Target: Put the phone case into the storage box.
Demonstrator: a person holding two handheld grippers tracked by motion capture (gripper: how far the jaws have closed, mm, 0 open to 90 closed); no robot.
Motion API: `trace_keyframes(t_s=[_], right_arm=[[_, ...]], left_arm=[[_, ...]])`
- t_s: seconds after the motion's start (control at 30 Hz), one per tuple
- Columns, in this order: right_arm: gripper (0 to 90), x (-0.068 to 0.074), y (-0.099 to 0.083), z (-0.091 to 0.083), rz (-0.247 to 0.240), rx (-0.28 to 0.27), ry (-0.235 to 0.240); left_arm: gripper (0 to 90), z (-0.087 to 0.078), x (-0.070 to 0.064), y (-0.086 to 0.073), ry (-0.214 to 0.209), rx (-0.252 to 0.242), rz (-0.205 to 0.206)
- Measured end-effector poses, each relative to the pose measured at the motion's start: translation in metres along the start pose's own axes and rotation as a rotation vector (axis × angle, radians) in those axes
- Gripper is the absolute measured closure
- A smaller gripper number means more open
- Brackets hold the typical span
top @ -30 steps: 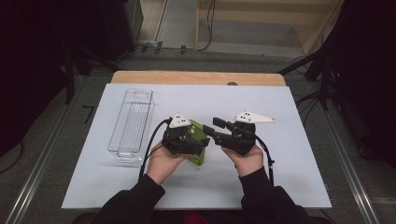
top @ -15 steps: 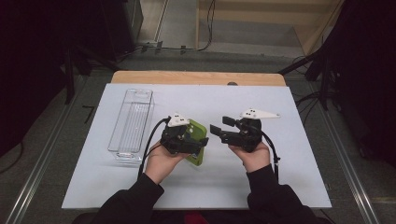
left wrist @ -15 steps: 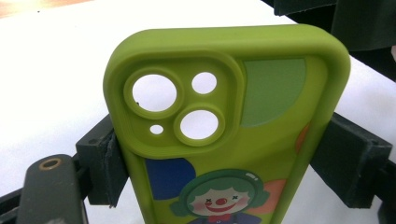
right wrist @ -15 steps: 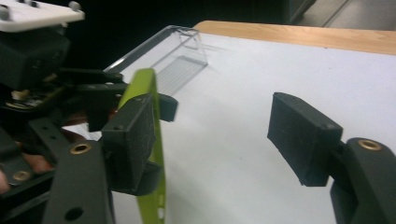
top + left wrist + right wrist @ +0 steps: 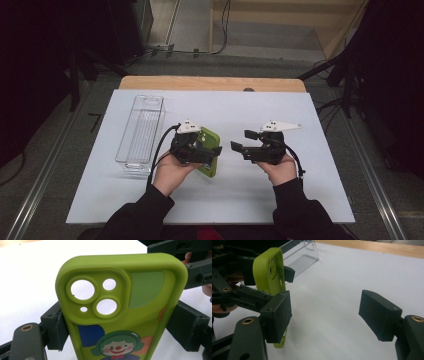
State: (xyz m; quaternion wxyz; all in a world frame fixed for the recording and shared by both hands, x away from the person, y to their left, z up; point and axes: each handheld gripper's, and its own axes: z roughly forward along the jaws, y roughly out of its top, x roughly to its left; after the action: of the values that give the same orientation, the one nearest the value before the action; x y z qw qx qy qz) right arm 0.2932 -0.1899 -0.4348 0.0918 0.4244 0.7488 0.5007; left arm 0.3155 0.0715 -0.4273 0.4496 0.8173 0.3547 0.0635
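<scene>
Left tool point(image 5: 209, 152) of mine is clamped on the green phone case point(image 5: 209, 159), one black jaw pressing each long edge, as my left gripper view shows: the case point(image 5: 120, 307) stands between the jaws with its back toward the camera, camera cut-outs near the top and a clown picture lower down. From above, the case sits at about the middle of the desk point(image 5: 320, 200), held at a slant just over the white surface; whether its lower end touches the desk I cannot tell.

Right of the case, my right tool point(image 5: 243, 140) is held with its jaws wide apart and nothing between them, pointing toward the case and near it but not touching. In my right gripper view the case point(image 5: 268, 271) stands edge-on beyond my left-hand jaw, gripped by the left tool point(image 5: 265, 281).

Left of the case, and a little farther back, a clear plastic tray point(image 5: 141, 131) lies lengthwise on the desk, apart from both tools. Beyond it runs the wooden back edge point(image 5: 210, 83) of the desk.
</scene>
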Motion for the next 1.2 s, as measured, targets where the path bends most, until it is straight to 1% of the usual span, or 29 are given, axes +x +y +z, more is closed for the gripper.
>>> trace_keyframes(t_s=[0.1,0.17,0.2,0.27,0.33,0.4,0.67,0.8,0.9,1.1,1.2], right_arm=[[24.6,-0.001,-0.002,-0.001,0.005,0.002,0.014],[24.8,-0.002,-0.004,-0.002,-0.005,0.004,0.025],[25.0,-0.002,-0.005,-0.002,-0.003,0.005,0.037],[25.0,-0.003,-0.007,-0.003,0.0,0.024,0.067],[25.0,-0.004,-0.009,-0.003,-0.017,0.044,0.068],[25.0,-0.004,-0.011,-0.004,-0.024,0.056,0.075],[25.0,-0.004,-0.02,-0.011,-0.047,0.073,0.101],[25.0,-0.003,-0.024,-0.013,-0.046,0.089,0.117],[25.0,-0.003,-0.027,-0.015,-0.052,0.098,0.125],[25.0,-0.004,-0.036,-0.023,-0.065,0.101,0.126],[25.0,-0.004,-0.039,-0.025,-0.063,0.115,0.129]], left_arm=[[16.4,-0.001,0.0,0.0,-0.006,0.006,-0.003],[16.4,-0.001,0.001,0.0,-0.007,0.006,0.0],[16.4,-0.001,0.001,0.001,-0.008,0.007,-0.001],[16.4,-0.002,0.001,0.001,-0.008,0.008,0.001],[16.4,-0.002,0.001,0.001,-0.007,0.007,0.001],[16.4,-0.003,0.002,0.002,-0.005,0.008,0.003],[16.4,-0.003,0.003,0.001,-0.004,0.011,0.002],[16.4,-0.003,0.004,0.002,-0.008,0.013,0.002],[16.4,-0.004,0.004,0.002,-0.018,0.008,0.003],[16.4,-0.004,0.004,0.002,-0.026,0.011,0.008],[16.4,-0.004,0.004,0.002,-0.029,0.012,0.007]])
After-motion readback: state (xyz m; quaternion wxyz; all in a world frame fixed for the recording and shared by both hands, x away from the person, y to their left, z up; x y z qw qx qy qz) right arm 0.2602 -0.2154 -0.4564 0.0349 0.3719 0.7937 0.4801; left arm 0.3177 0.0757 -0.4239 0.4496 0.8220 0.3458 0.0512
